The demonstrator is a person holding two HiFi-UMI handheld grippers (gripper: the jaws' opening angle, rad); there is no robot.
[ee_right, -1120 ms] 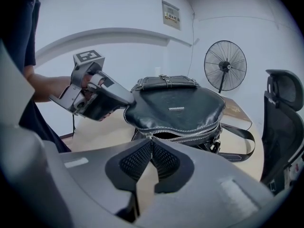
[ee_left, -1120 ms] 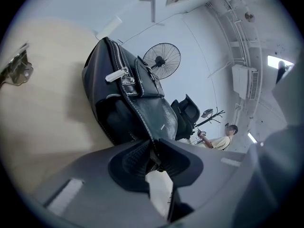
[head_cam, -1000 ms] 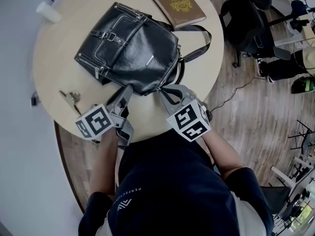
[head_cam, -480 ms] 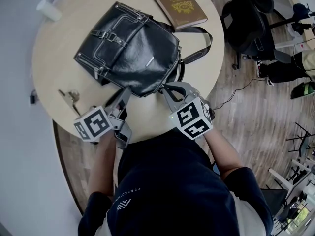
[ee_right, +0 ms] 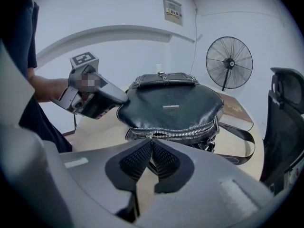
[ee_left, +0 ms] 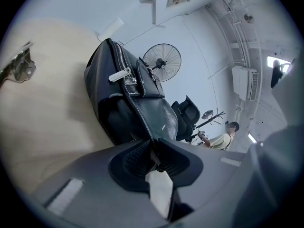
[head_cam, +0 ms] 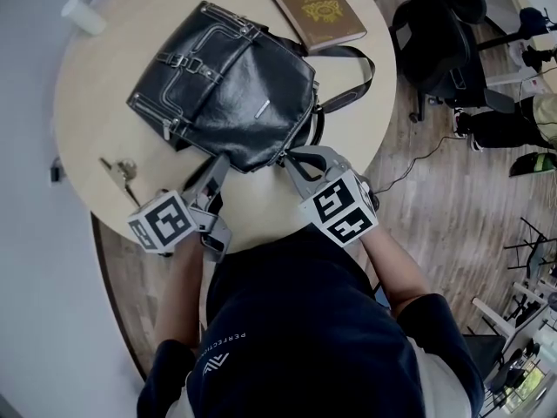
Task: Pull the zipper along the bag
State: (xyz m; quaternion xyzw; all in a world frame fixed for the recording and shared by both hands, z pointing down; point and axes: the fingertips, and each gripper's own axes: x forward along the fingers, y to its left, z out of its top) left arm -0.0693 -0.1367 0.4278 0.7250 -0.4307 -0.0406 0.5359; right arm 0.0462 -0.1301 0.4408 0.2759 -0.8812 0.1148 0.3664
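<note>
A black leather bag (head_cam: 231, 85) lies on the round beige table (head_cam: 96, 103). At its near edge, my left gripper (head_cam: 218, 165) clamps a thin seam of the bag (ee_left: 142, 103). Its jaws are opening slightly, though the pads still press on the seam in the left gripper view, where that gripper (ee_left: 153, 146) shows up close. My right gripper (head_cam: 290, 159) sits at the bag's near right corner. In the right gripper view this gripper (ee_right: 152, 147) is shut on the zipper pull, just below the silver zipper (ee_right: 190, 132). A short gap shows in the teeth beside the slider.
A brown book (head_cam: 315, 9) lies at the table's far edge, beside the bag's strap (head_cam: 352, 90). Keys (head_cam: 120, 171) rest left of my left gripper, and a white cup (head_cam: 77, 16) lies far left. Black office chairs (head_cam: 439, 42) stand to the right of the table.
The bag and both grippers have drifted slightly to the left. Both grips look the same as before.
</note>
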